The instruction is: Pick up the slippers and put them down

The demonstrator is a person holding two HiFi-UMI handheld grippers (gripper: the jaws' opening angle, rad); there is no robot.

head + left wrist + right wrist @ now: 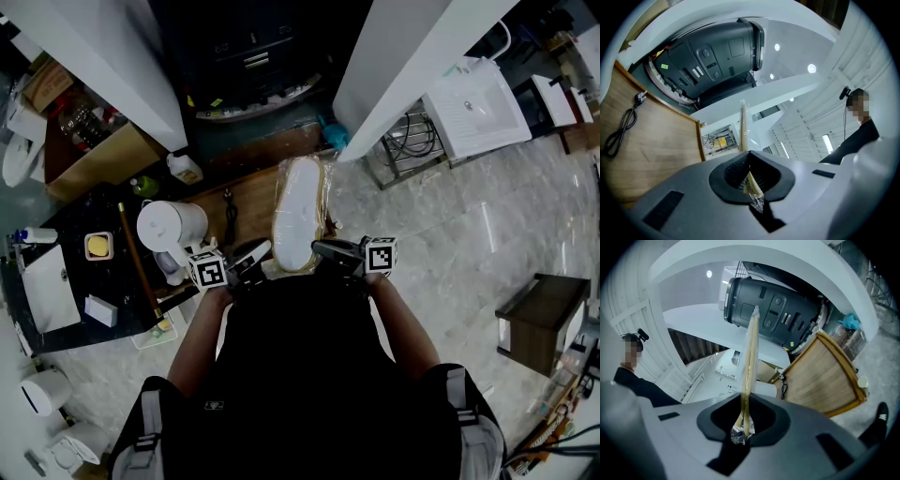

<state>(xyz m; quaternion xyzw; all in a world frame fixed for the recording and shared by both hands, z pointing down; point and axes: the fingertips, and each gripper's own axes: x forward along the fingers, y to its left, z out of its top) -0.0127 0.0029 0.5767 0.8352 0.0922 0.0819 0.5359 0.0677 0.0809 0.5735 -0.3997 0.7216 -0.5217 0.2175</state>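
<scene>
Slippers (298,220) in a clear wrapper hang between our fingers. The left gripper (255,251) and right gripper (325,249) are each clenched on a wrapper edge. We judge them lifted; next we lower them onto the table (246,211) just beyond the fingertips, then let go.
</scene>
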